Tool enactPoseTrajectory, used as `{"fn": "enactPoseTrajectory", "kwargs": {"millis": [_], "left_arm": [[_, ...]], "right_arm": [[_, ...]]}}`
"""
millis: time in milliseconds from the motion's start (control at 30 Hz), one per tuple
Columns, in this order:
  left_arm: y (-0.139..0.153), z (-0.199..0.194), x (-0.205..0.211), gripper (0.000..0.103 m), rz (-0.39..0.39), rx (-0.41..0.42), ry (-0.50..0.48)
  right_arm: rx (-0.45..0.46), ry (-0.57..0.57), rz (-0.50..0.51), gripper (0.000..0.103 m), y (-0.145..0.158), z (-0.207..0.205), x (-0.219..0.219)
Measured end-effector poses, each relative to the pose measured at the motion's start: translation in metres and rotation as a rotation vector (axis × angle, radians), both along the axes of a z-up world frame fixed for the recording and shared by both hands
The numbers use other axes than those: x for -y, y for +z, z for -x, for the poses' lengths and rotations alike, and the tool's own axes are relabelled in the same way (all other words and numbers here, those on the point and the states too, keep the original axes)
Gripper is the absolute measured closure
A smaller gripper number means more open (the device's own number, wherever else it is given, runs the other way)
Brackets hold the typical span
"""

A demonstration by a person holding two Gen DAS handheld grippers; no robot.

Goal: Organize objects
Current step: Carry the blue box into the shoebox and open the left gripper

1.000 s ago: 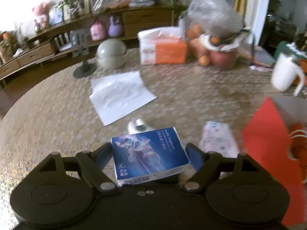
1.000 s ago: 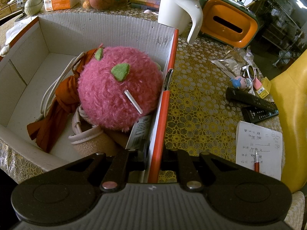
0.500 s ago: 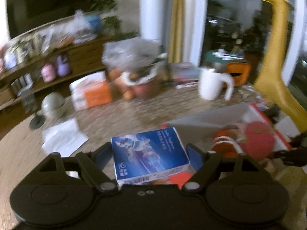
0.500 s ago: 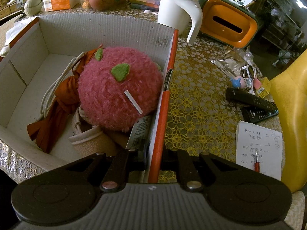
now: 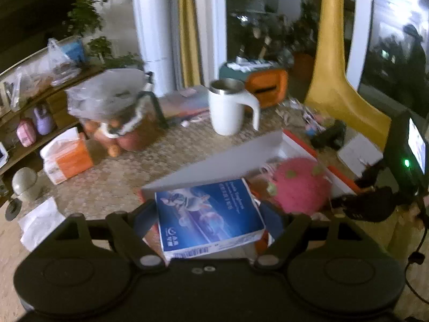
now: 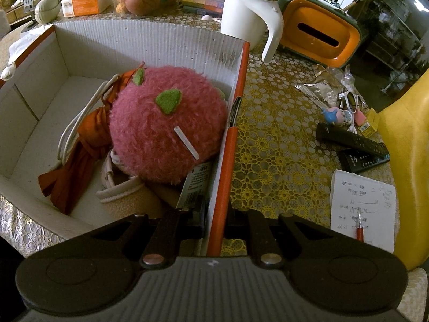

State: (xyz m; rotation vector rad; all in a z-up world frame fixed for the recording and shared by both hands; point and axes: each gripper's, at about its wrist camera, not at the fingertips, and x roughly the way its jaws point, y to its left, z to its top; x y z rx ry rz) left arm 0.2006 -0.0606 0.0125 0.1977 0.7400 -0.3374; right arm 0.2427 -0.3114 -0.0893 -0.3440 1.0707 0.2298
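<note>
My left gripper [image 5: 207,216] is shut on a blue box [image 5: 206,213] and holds it in the air above the near end of the cardboard box [image 5: 236,155]. The cardboard box [image 6: 150,37] is white inside with orange outer walls. It holds a pink plush ball [image 6: 166,123], also seen in the left wrist view [image 5: 300,185], an orange cloth [image 6: 77,158] and a white cord [image 6: 80,118]. My right gripper [image 6: 214,222] is shut on the box's right orange wall [image 6: 229,155].
A white mug [image 6: 249,18], an orange tissue holder [image 6: 321,32], two remotes [image 6: 354,145], a notepad with a pen [image 6: 362,206] and small toys [image 6: 337,112] lie on the lace tablecloth right of the box. A tissue pack [image 5: 67,155] and a fruit bag [image 5: 112,115] stand behind.
My left gripper has swung right with the blue box, from over the open table to above the cardboard box. My right gripper has stayed on the box wall.
</note>
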Motion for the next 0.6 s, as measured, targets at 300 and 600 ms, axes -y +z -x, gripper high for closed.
{"fn": "enactPoseTrajectory", "kwargs": {"millis": [300,600], "left_arm": [[-0.034,-0.009,0.037,0.022,-0.077,-0.094,-0.036],[-0.063,-0.029,0.041,0.022,-0.136,-0.154,0.019]], "right_arm": [[-0.001,-0.003,-0.002,0.092,0.0,0.0,0.0],[0.0,-0.002,-0.003,0.091,0.0,-0.001,0.0]]}}
